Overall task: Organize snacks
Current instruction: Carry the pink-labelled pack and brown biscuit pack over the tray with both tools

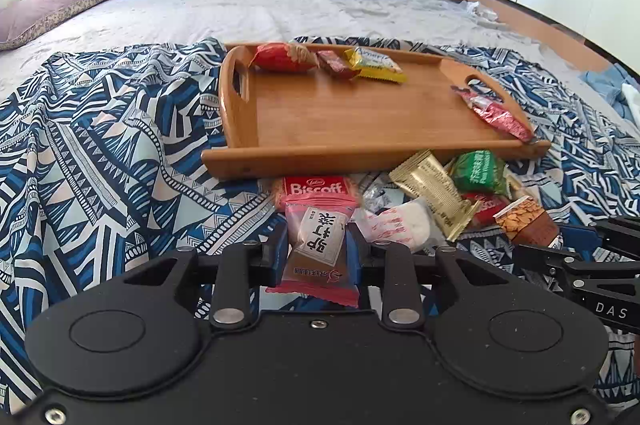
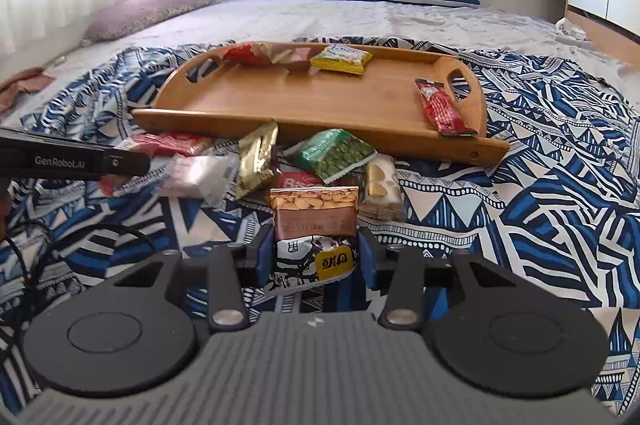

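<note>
while the left gripper is clenched on a pink snack packet, the right gripper grasps a peanut packet, both over the patterned blanket by the near edge of the wooden tray.

Readable txt only, both wrist views.

- "Biscoff" in white on flat red foil biscuit packet, lying on cloth just below tray edge; small logo above the word too small to read.
- Second red packet part-hidden under peanut pack: only "Bis…" showed.
- Pink-and-brown plastic snack sachet w/ white label: large Chinese chars, seen sideways, not transcribed.
- "DAS" in white on black gripper body at right edge.
- "GenRobot.AI" in pale txt on black gripper bar at left.
- Green, gold, yellow packs: print present, too small/blurred to read.
</note>
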Available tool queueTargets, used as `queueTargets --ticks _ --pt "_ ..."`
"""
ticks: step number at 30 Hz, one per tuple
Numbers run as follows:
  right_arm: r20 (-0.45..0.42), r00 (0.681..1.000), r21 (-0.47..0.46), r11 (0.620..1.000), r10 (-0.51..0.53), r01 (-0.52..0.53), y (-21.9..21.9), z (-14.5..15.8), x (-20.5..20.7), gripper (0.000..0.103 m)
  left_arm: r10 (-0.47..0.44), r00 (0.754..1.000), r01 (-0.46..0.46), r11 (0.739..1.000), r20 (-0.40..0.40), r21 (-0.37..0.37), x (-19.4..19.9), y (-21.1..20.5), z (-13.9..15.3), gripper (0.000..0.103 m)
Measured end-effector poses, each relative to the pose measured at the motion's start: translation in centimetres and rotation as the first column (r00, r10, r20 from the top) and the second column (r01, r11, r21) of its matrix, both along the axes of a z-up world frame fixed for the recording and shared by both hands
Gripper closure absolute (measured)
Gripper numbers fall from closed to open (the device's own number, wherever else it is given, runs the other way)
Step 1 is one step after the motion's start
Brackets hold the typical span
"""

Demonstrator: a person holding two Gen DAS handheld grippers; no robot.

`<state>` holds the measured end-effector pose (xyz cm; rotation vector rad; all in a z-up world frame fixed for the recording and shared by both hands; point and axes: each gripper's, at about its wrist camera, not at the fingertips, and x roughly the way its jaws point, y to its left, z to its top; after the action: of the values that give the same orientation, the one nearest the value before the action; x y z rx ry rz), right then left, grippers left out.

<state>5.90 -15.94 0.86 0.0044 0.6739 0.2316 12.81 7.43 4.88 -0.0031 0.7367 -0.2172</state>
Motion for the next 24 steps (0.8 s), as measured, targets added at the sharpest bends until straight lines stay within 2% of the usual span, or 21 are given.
queueTargets --ticks 4,9,24 --pt "0.036 0.999 0.009 1.0 0.004 -0.004 -0.1 1.3 -0.5 0.056 -0.007 1.0 0.007 1.0 0.019 -0.004 -0.4 -0.4 0.9 0.075" --pt "0.061 0.998 0.062 0.998 -0.001 -0.002 -0.6 2.6 -0.4 0.056 -0.02 0.999 0.02 1.0 0.029 -0.003 -0.5 -1.1 1.7 0.075" --pt "0.1 0.995 0.081 0.997 -0.02 0.011 -2.6 4.8 1.2 0.056 -0.079 0.995 0.081 0.996 0.053 -0.033 0.8 -4.3 3.5 0.076"
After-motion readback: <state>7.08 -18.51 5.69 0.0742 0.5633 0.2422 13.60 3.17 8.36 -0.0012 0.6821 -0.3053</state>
